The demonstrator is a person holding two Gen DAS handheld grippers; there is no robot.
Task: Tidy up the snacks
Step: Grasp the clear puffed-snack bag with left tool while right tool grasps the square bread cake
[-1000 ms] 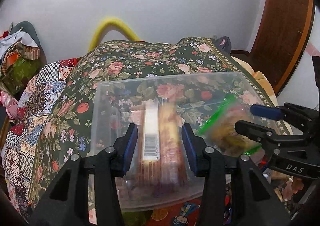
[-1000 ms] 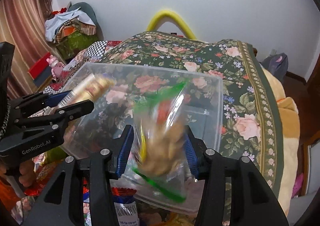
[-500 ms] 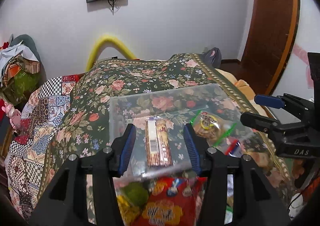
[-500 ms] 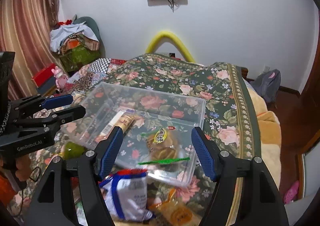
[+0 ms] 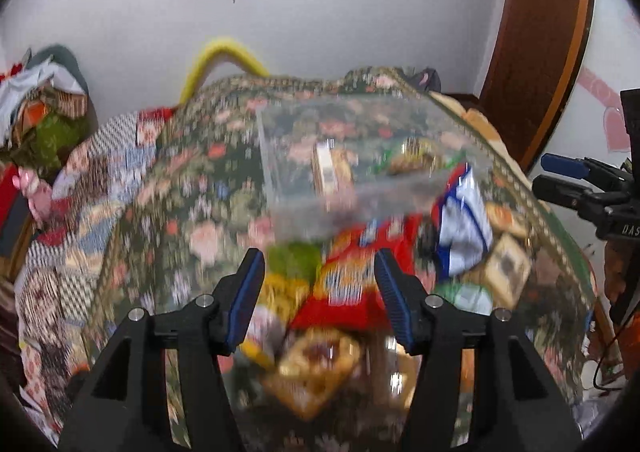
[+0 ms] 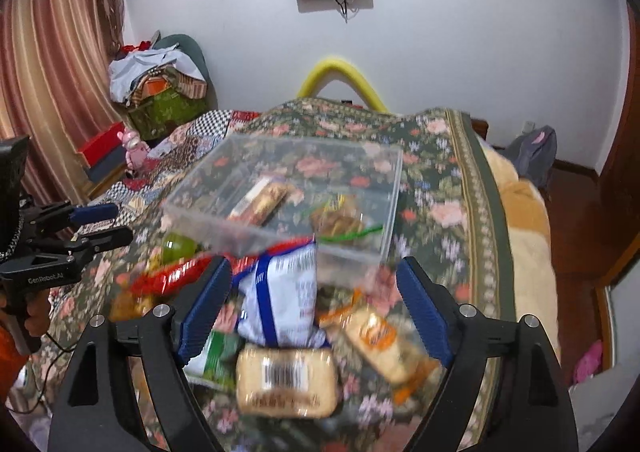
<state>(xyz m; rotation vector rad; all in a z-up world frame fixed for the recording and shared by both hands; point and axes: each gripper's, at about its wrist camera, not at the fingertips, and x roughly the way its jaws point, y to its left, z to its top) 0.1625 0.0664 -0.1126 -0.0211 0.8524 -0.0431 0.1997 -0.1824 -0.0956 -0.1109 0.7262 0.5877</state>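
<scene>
A clear plastic bin (image 5: 472,172) (image 6: 384,212) sits on the floral bedspread. Inside lie a long biscuit pack (image 5: 332,172) (image 6: 260,200) and a green-sealed bag of cookies (image 5: 416,156) (image 6: 340,218). Loose snacks are piled in front of it: a red bag (image 5: 348,276) (image 6: 168,278), a white-and-blue bag (image 5: 464,228) (image 6: 280,292), a barcode-labelled pack (image 6: 286,380) and an orange-labelled pack (image 6: 376,340). My left gripper (image 5: 320,292) is open and empty above the pile. My right gripper (image 6: 316,312) is wide open and empty over the white-and-blue bag. Both views are motion-blurred.
A green round item (image 6: 180,246) lies left of the pile. The bed's right edge (image 6: 516,252) drops to a wooden floor. A heap of clothes (image 6: 160,80) stands at the back left. A yellow tube (image 6: 340,76) arches behind the bed.
Both grippers let go of the biscuit pack and the cookie bag, which now lie in the bin. Both have pulled back and up, so the loose snack pile shows below them.
</scene>
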